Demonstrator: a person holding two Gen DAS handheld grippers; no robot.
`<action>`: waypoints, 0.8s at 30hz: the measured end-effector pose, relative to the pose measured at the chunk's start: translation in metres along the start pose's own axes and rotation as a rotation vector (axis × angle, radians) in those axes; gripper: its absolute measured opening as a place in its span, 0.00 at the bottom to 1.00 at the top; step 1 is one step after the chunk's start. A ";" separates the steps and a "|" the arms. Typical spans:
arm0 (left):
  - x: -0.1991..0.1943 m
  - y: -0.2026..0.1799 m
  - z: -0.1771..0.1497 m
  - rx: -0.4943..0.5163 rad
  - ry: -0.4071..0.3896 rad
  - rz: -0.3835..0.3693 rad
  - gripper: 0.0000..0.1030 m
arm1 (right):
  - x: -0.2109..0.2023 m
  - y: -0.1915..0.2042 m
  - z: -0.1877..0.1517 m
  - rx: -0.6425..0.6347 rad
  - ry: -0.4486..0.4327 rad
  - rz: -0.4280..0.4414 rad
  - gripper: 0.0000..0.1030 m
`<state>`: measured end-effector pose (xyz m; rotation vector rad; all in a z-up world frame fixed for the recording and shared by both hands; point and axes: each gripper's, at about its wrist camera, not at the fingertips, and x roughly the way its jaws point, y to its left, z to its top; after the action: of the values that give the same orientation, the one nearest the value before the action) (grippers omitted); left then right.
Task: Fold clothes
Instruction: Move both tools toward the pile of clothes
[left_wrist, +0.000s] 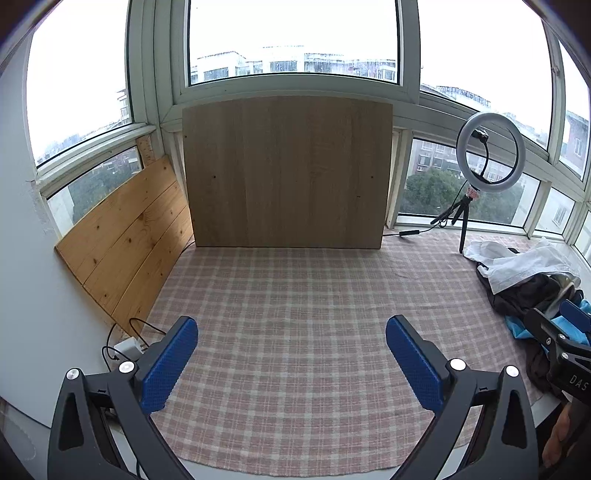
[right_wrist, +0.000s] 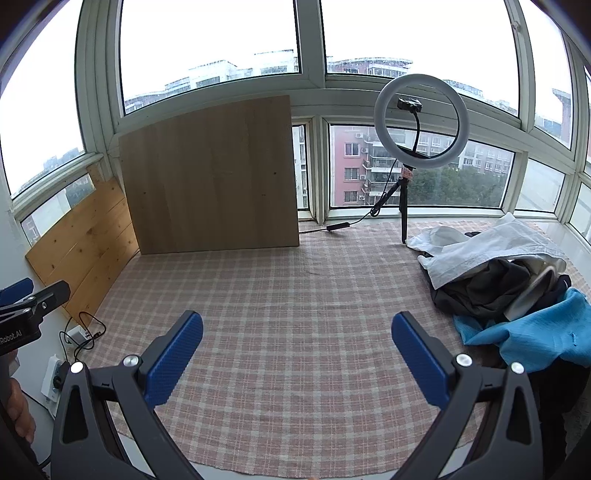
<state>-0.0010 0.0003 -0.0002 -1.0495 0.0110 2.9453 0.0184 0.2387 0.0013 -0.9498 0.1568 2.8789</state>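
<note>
A pile of clothes (right_wrist: 495, 280) lies at the right on the checked cloth (right_wrist: 295, 295): a white garment (right_wrist: 480, 247) on top, dark ones (right_wrist: 480, 288) under it, a light blue one (right_wrist: 535, 332) at the front. The pile also shows in the left wrist view (left_wrist: 524, 273) at the far right. My left gripper (left_wrist: 291, 332) is open and empty above the bare cloth (left_wrist: 295, 295). My right gripper (right_wrist: 297, 328) is open and empty, just left of the pile. Each gripper shows at the edge of the other's view.
A large wooden board (left_wrist: 288, 173) leans on the window at the back, a pine plank panel (left_wrist: 125, 236) at the left. A ring light on a tripod (right_wrist: 421, 122) stands at the back right. A charger and cables (right_wrist: 79, 332) lie at the left edge.
</note>
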 end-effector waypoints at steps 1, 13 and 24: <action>0.001 0.000 0.001 0.004 0.006 -0.003 0.99 | 0.000 -0.001 -0.001 0.003 0.000 -0.002 1.00; 0.013 -0.014 -0.008 0.084 0.020 -0.053 0.99 | -0.001 -0.014 -0.011 0.048 0.007 -0.030 1.00; 0.033 -0.048 -0.004 0.163 0.029 -0.140 0.99 | -0.010 -0.051 -0.014 0.145 -0.004 -0.156 1.00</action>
<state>-0.0234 0.0482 -0.0237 -1.0254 0.1674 2.7508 0.0409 0.2871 -0.0072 -0.8886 0.2738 2.6860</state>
